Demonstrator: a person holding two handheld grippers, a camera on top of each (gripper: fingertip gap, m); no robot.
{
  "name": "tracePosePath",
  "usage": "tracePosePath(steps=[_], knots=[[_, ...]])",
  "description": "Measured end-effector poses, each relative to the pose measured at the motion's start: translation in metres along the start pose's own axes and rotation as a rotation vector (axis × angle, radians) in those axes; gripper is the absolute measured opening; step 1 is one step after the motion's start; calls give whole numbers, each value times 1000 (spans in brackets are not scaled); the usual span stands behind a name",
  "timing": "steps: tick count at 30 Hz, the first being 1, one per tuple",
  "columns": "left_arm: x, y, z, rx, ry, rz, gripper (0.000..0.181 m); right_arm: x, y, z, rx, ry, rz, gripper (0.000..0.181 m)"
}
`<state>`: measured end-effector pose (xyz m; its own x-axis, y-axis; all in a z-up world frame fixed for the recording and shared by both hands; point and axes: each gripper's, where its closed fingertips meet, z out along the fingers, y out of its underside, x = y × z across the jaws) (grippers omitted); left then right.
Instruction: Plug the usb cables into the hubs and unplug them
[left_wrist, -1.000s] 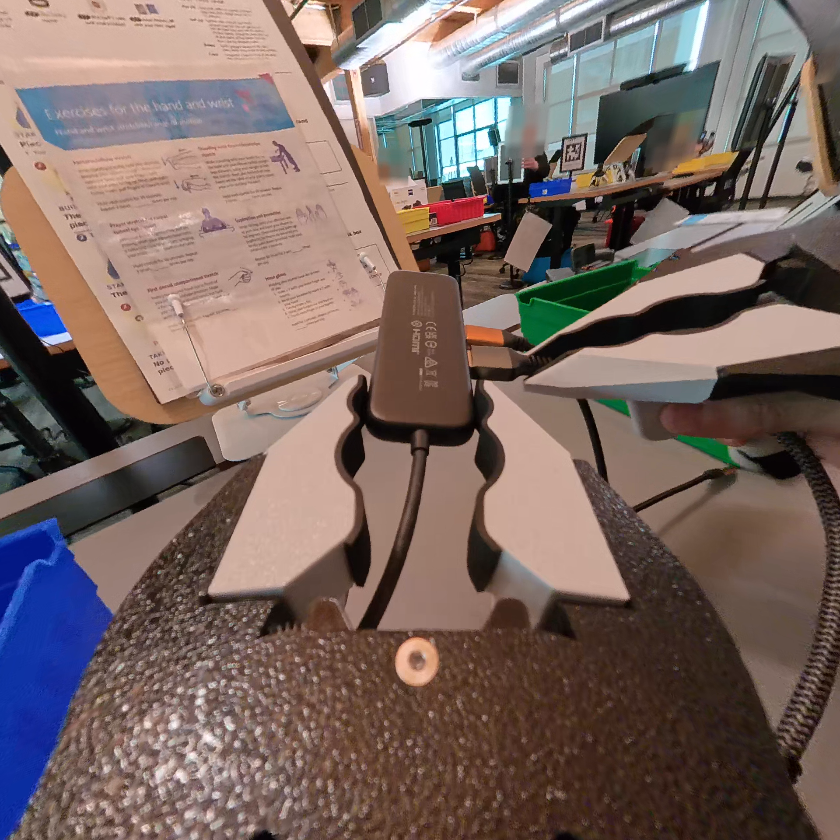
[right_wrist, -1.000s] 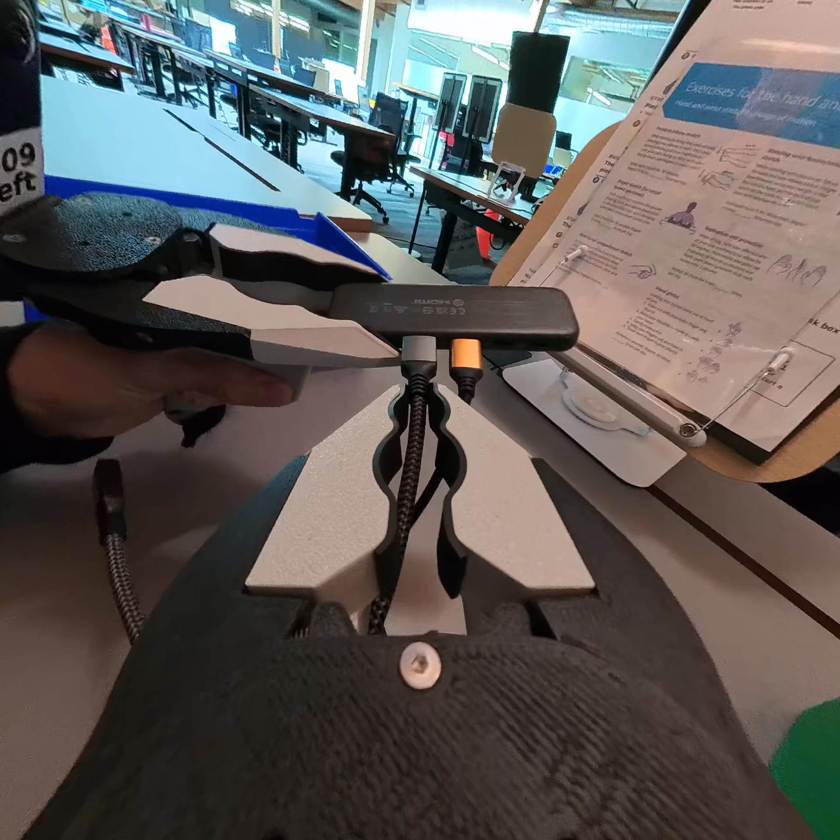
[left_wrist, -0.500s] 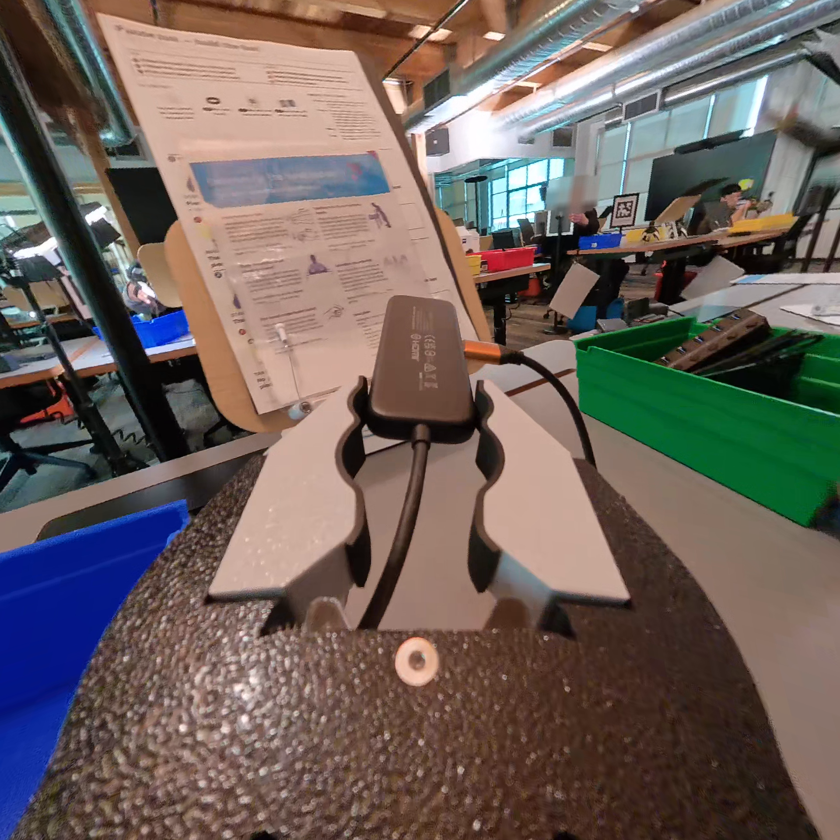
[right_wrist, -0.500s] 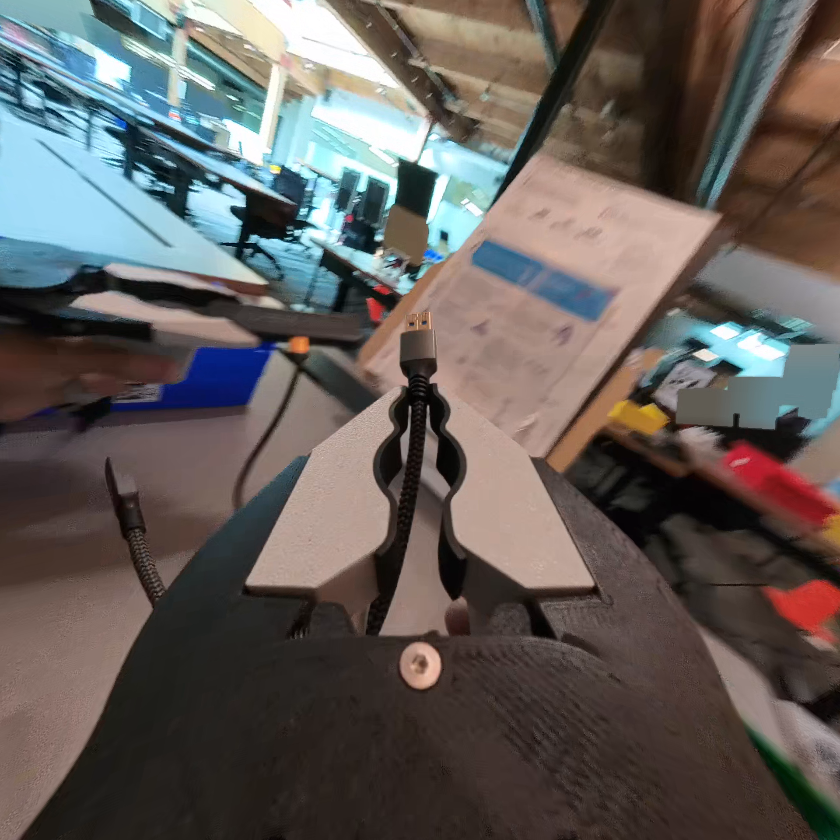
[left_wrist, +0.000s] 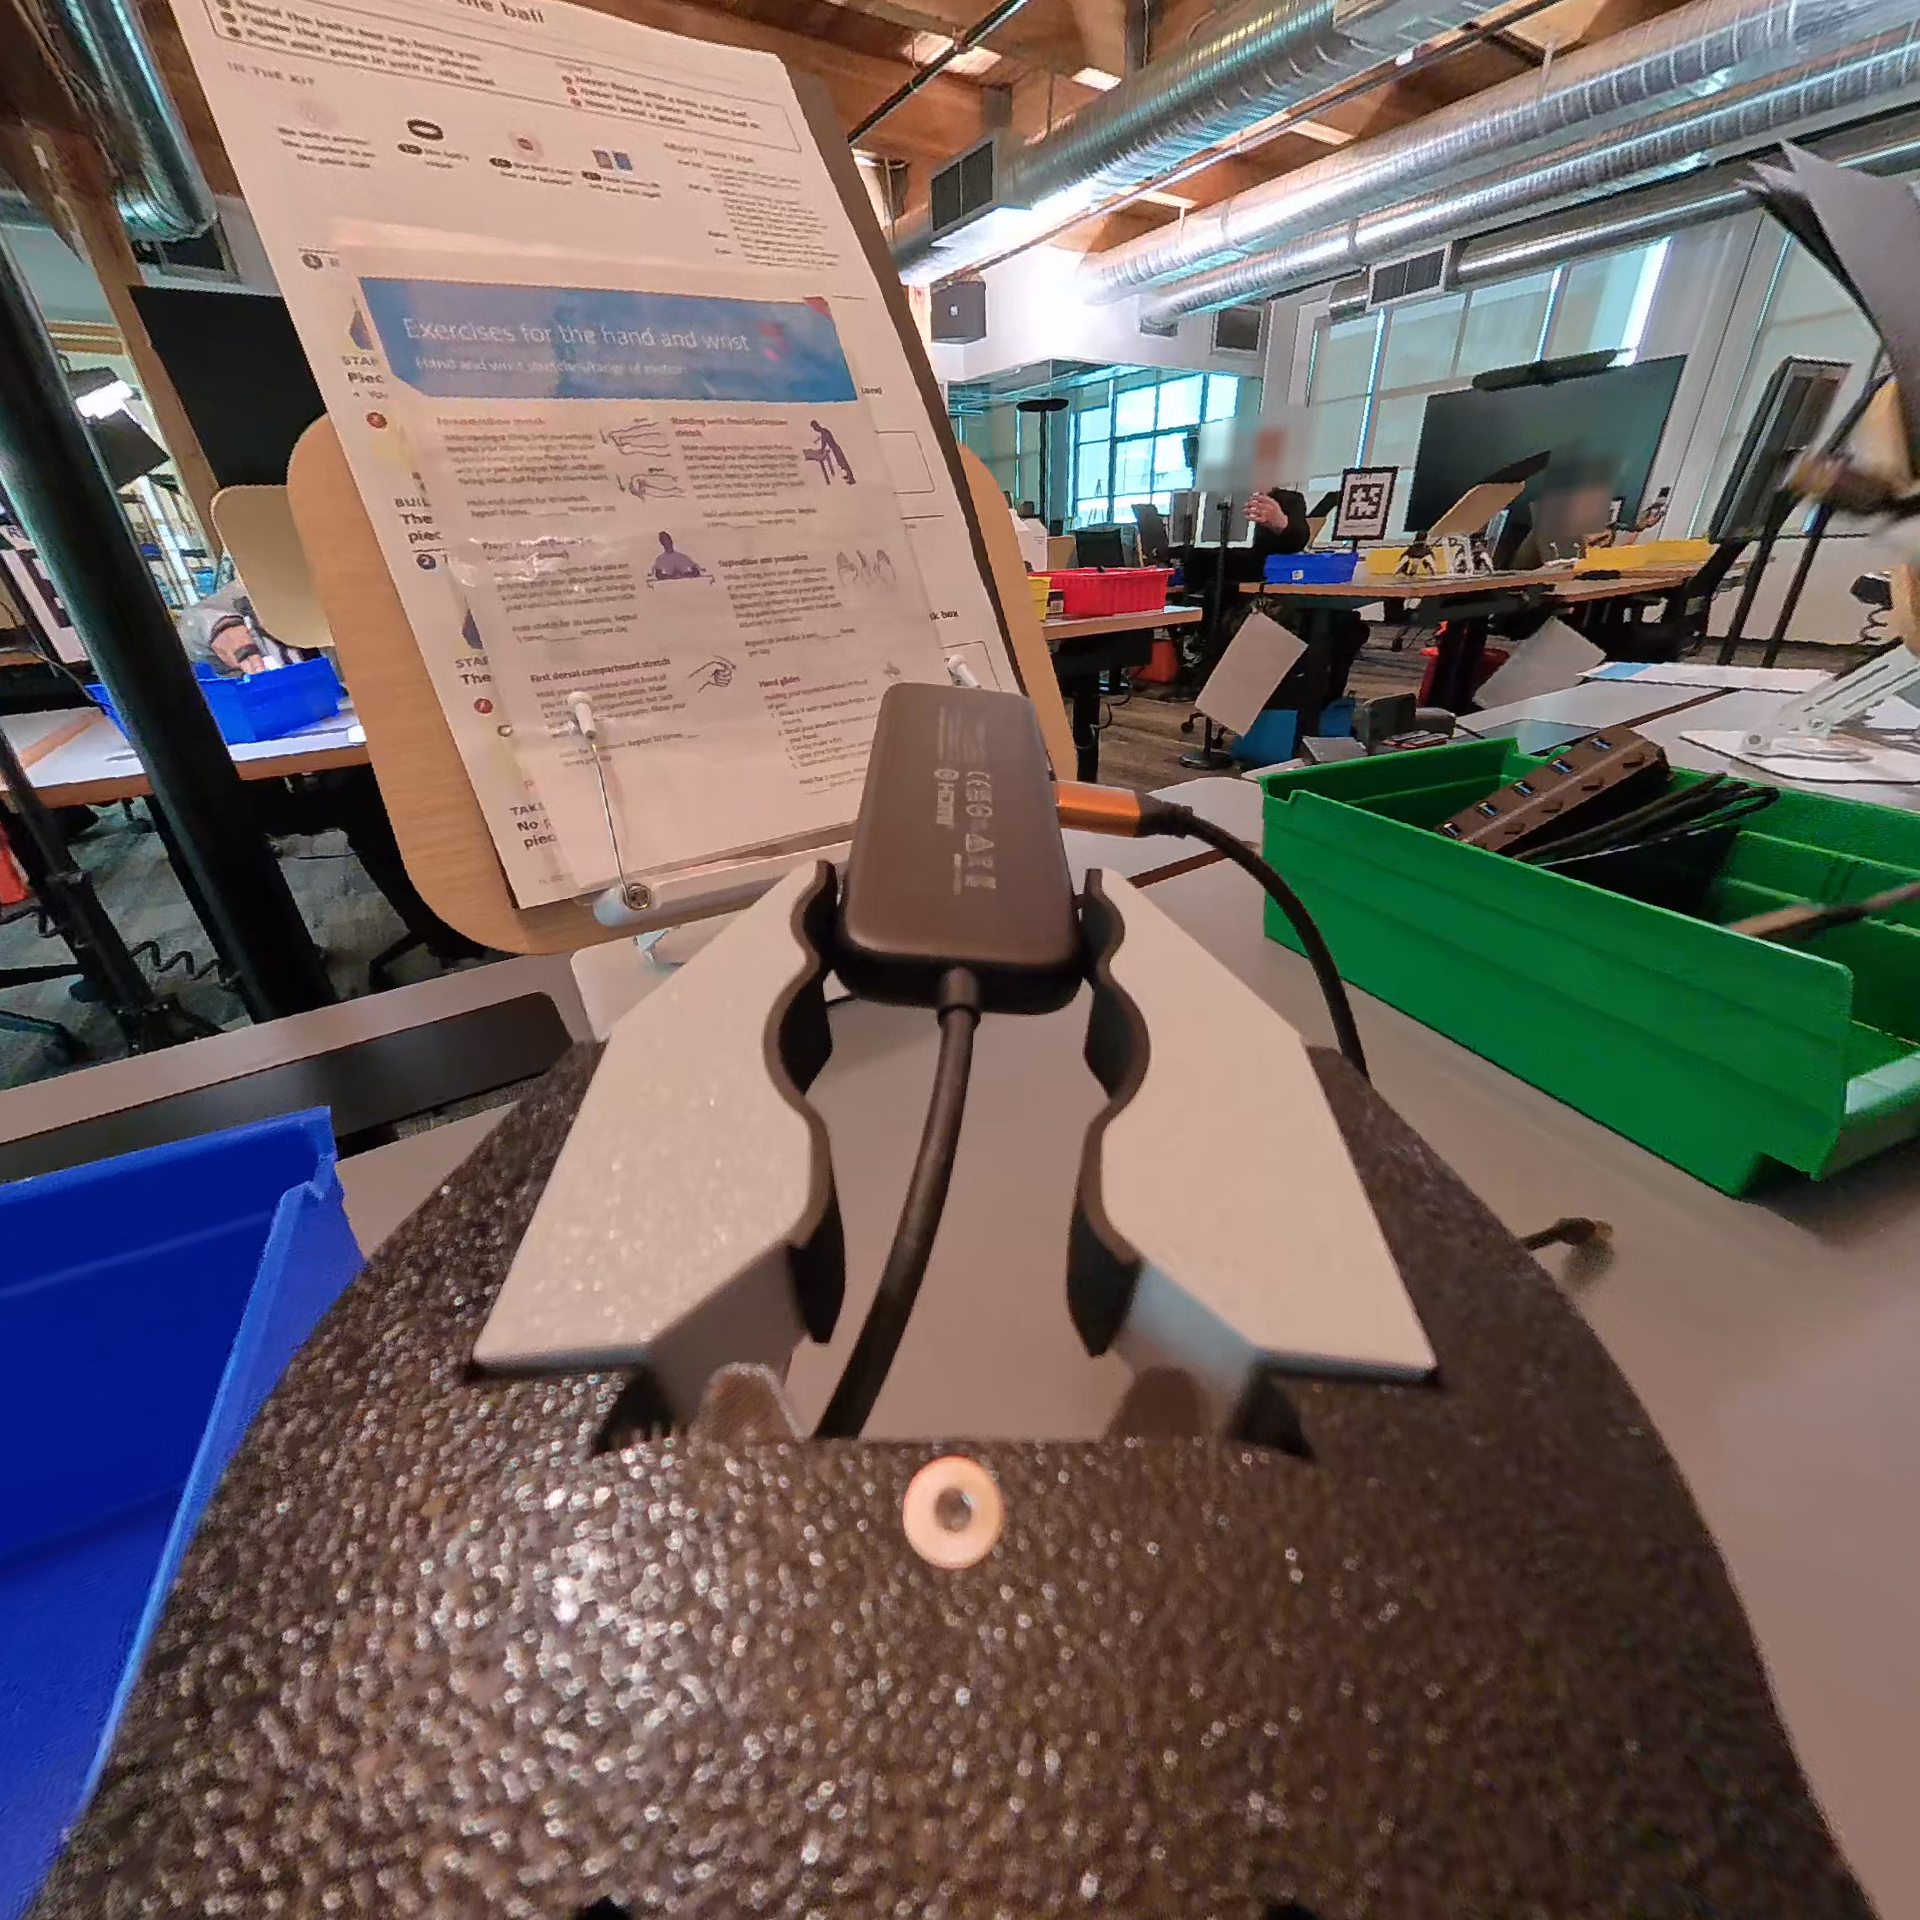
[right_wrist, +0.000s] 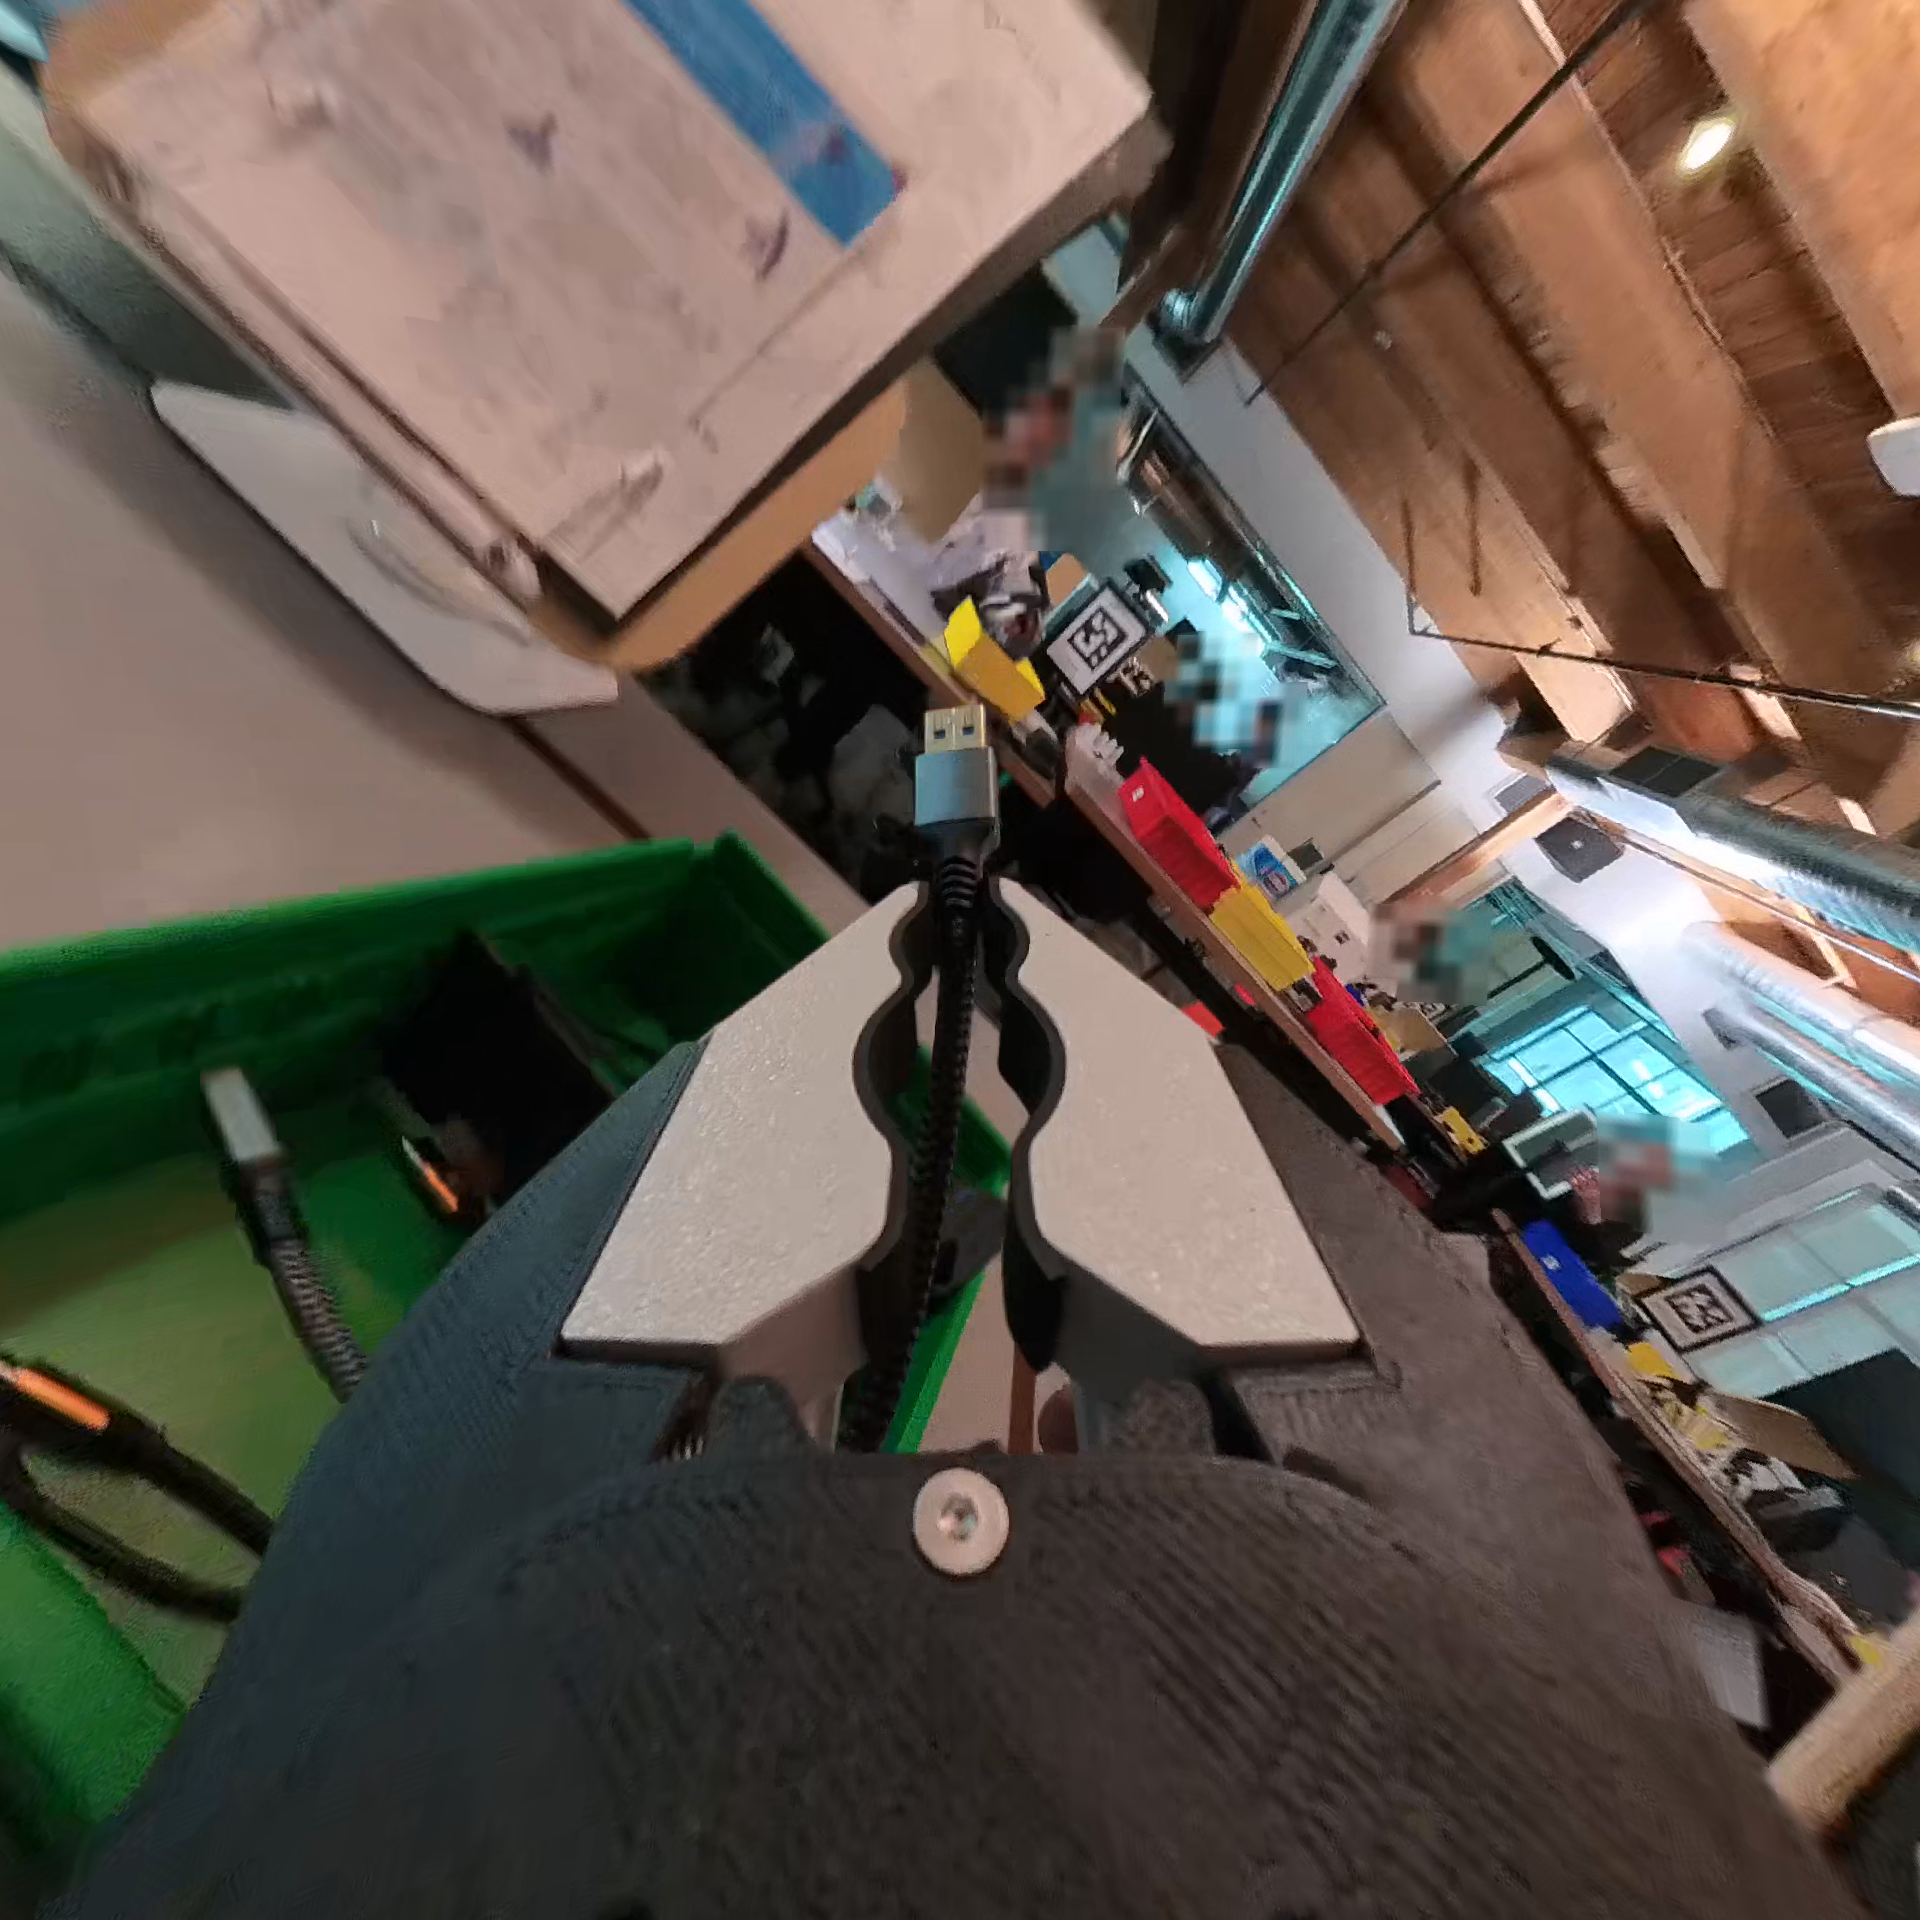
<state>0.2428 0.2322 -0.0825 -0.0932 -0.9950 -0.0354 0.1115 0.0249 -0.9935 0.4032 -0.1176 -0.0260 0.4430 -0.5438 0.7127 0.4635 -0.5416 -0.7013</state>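
Table: a pale grey table top (left_wrist: 1714, 1382) is used as the work surface; every place below is given relative to the green plastic bin.
Green plastic bin: a long green plastic bin (left_wrist: 1558, 997) is set on the table. A black multi-port hub (left_wrist: 1548, 795) and dark cables are lain inside it.
Document stand: a wooden board with printed sheets (left_wrist: 623, 499) is stood upright, well apart from the bin on its left in the left wrist view.
Blue bin: a blue plastic bin (left_wrist: 125, 1351) is placed far left of the green bin, beyond the left gripper.
Left gripper: the left gripper (left_wrist: 956, 925) is clamped on a dark grey slim rectangular USB hub (left_wrist: 951, 831), held above the table left of the green bin.
Orange-collared cable: a black cable with an orange plug (left_wrist: 1101, 805) is seated in the hub side facing the green bin.
Right gripper: the right gripper (right_wrist: 956, 914) is closed on a grey braided USB cable (right_wrist: 951, 997), held tilted just beside the green bin (right_wrist: 312, 935); its metal-shelled plug (right_wrist: 954, 779) is free in the air.
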Motion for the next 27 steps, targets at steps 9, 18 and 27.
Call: tracePosePath(steps=[9,18,27], knots=[[5,6,3,-10,19,3,45,-96,70,1,-241,-454,-61,8],[6,10,4,-20,36,-21,45,-81,78,-3,-386,-429,10,42],[12,13,6,-27,78,-77,45,-113,-48,27,-5,-349,253,41]])
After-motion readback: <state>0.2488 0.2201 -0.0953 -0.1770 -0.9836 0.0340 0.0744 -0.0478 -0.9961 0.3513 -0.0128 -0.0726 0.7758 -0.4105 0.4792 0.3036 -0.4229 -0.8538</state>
